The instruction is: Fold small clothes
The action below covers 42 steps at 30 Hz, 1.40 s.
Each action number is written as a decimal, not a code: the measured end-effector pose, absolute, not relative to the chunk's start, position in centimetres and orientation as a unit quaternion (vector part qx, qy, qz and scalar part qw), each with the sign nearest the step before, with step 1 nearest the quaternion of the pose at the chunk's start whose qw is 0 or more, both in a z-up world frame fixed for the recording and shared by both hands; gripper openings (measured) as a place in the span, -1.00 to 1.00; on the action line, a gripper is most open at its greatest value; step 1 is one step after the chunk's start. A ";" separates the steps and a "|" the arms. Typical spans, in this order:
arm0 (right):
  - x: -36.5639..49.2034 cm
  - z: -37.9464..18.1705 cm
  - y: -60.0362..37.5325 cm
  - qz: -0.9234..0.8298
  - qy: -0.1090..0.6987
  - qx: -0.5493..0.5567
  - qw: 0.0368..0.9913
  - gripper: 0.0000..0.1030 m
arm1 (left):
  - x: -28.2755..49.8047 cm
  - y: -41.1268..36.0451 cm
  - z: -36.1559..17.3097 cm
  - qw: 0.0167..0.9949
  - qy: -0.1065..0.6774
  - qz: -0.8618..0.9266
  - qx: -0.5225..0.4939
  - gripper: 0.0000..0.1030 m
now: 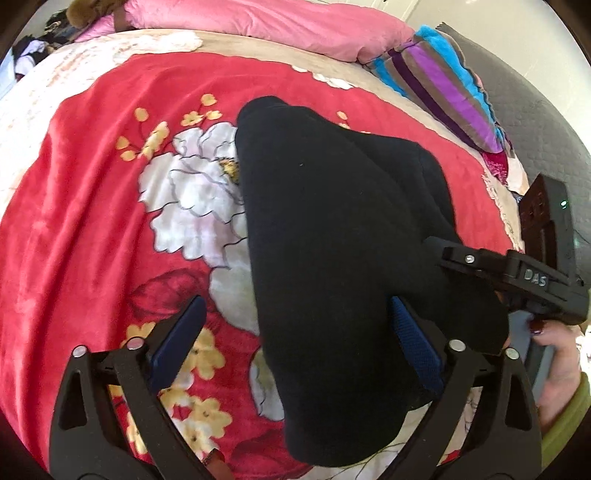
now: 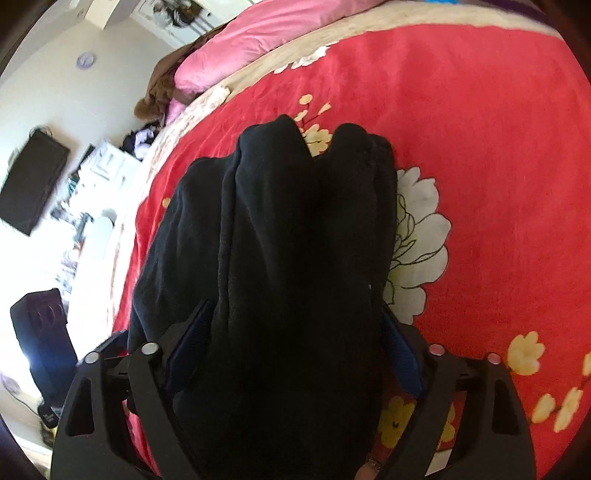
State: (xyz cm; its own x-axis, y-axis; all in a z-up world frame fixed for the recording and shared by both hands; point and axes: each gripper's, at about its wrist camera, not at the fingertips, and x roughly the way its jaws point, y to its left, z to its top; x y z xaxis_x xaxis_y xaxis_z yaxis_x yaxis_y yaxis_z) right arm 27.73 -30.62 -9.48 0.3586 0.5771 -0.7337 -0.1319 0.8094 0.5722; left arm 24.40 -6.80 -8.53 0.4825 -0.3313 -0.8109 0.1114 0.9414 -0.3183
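A black garment [image 1: 332, 229] lies bunched on the red flowered blanket [image 1: 92, 206]. My left gripper [image 1: 295, 332] is open over its near end; the right blue pad [image 1: 413, 339] touches the cloth, the left pad [image 1: 177, 336] is over the blanket. The right gripper's body [image 1: 517, 273] enters from the right with its fingers on the garment's right edge. In the right wrist view the black garment [image 2: 295, 240] fills the space between my right gripper's [image 2: 291, 350] wide-spread pads [image 2: 399, 350] and drapes over them; whether they pinch it is hidden.
A pink duvet [image 1: 277, 26] and a striped pillow [image 1: 443, 85] lie at the bed's far side. The bed's edge [image 2: 122, 206] is on the left of the right wrist view, with a dark speaker [image 2: 40, 332] and room clutter beyond.
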 end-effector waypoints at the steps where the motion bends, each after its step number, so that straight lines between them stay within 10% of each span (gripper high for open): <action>1: 27.7 -9.5 -30.8 0.223 0.519 0.221 0.795 0.48 | 24.5 -6.9 -8.5 0.853 0.491 -0.135 -0.115 0.54; 11: 27.5 -8.4 -30.8 0.240 0.495 0.228 0.803 0.07 | 25.0 -8.3 -6.6 0.861 0.471 -0.155 -0.112 -0.09; 42: 26.4 -6.3 -27.7 0.212 0.507 0.134 0.825 0.03 | 24.0 -6.5 -5.8 0.876 0.465 -0.113 -0.055 -0.02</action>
State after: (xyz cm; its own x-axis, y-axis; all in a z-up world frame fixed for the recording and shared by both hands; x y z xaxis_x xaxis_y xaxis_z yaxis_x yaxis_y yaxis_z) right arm 26.35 -27.74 -6.29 0.3967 0.4855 -0.7791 -0.2130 0.8742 0.4364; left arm 24.01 -6.53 -5.83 0.5422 -0.2489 -0.8025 0.1458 0.9685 -0.2018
